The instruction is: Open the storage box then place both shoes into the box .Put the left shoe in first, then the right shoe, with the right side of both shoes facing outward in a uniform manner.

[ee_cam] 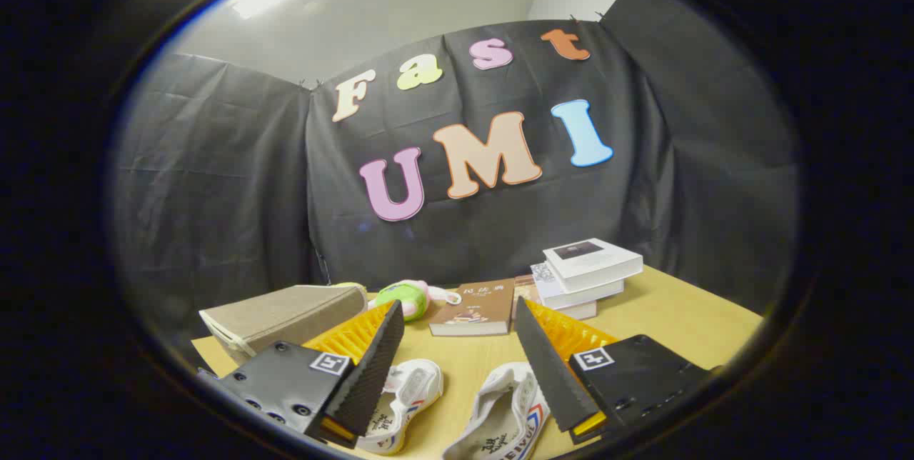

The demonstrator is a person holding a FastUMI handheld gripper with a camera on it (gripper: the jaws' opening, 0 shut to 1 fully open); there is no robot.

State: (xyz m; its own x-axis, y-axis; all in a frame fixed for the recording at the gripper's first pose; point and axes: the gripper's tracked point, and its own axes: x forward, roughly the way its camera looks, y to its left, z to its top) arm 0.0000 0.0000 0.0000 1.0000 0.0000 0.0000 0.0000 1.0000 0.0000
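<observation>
Gripper fingers spread wide, nothing between the pads, hanging over two white shoes on bare table. Open tabletop ahead between shoes and brown book. Beige storage box blocking the left; book stack and plush toy beyond.

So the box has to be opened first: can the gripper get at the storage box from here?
Probably yes. The open gripper holds nothing, and the closed beige storage box sits just beyond its left finger on the table, with nothing between them; the shoes lie nearer, between the fingers.
</observation>
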